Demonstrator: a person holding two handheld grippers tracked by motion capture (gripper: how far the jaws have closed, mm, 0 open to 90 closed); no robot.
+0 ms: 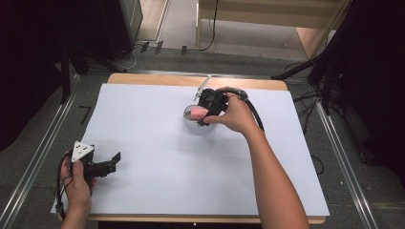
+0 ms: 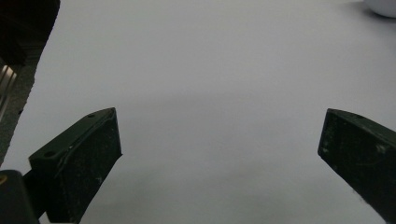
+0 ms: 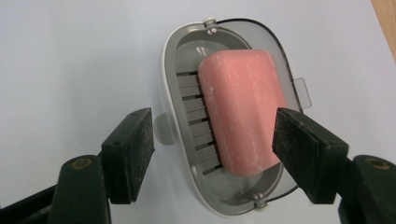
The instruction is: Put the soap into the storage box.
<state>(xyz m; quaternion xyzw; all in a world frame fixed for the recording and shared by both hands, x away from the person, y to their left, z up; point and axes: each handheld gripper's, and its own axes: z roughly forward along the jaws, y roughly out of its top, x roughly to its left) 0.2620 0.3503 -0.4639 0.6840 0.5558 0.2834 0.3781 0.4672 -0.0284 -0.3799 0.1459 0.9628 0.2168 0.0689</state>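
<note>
Two black jaws of the right gripper [image 3: 212, 142] stand apart over the soap dish [image 3: 175, 70], one outside the dish's white rim and the other against the far long side of the pink soap bar [image 3: 243, 116]; no pad visibly presses on the bar, so the gripper is open and holds nothing. The soap bar lies in the soap dish on its slatted grey tray, tilted a little across the slats, with one end near the dish's hinge pins and the other near the opposite end of the oval. A clear lid [image 3: 287, 74] hangs open off the dish's side beyond the bar, its small tab sticking out. In the high view the right gripper [image 1: 203, 114] sits directly over the soap dish [image 1: 188, 121], with the right hand [image 1: 236, 114] wrapped around it and the pink soap bar [image 1: 196, 113] showing just under it. The soap dish rests on a white sheet [image 1: 157, 143] that covers the wooden table [image 1: 143, 78]. The left gripper [image 1: 112, 162] is well apart from the soap dish, near the sheet's edge closest to the person, held by the left hand [image 1: 76, 183]. Its jaws are spread wide over bare sheet with nothing between them.
</note>
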